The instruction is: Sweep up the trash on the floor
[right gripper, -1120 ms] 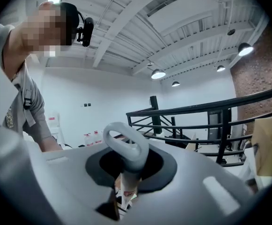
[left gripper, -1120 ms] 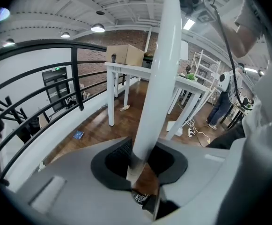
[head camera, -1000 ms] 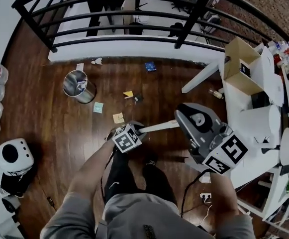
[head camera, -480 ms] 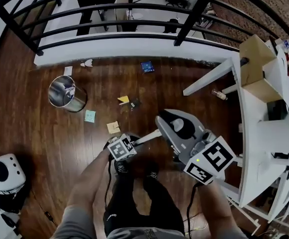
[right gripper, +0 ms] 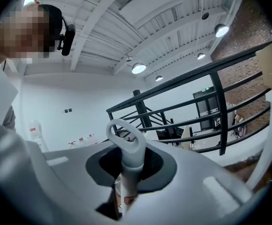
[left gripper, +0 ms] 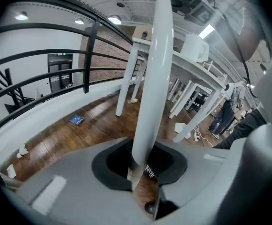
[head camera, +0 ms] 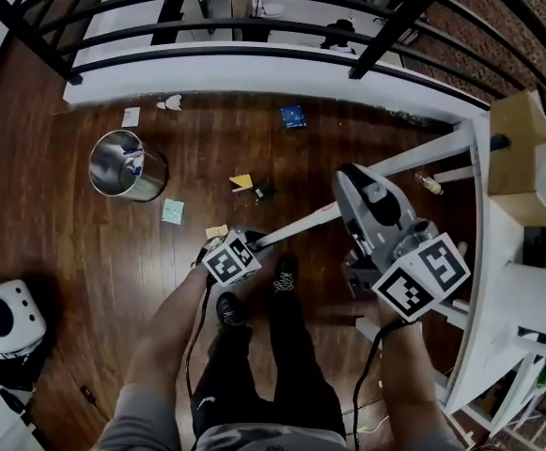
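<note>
1. Here, the left tool [left gripper: 143, 167] has just been closing its jaws, and they are now clamped on the white pole [head camera: 296, 227] partway along it.
2. The right tool [right gripper: 126, 172] has its jaws drawn in on the same pole, gripping just below the loop end [right gripper: 125, 135].
3. The pole spans the two tools above the wood floor [head camera: 85, 252]. No view shows its sweeping end.
4. Trash relative to the left tool:
   - tan note [head camera: 217, 231] just beside it;
   - green note [head camera: 172, 211] farther left;
   - yellow scrap [head camera: 241, 180] and dark scrap [head camera: 262, 192] close together beyond the pole;
   - blue packet [head camera: 293, 116] and white paper [head camera: 131, 116] well apart, near the white ledge [head camera: 254, 69].
5. The metal bin [head camera: 122, 164] sits left of the scraps, near the green note.
6. Edges: the black railing [head camera: 254, 26] and ledge bound the far side, and the white bench [head camera: 498, 280] and its leg [head camera: 413, 158] crowd the right tool. There is open floor between the bin and the person's shoes [head camera: 285, 275].
</note>
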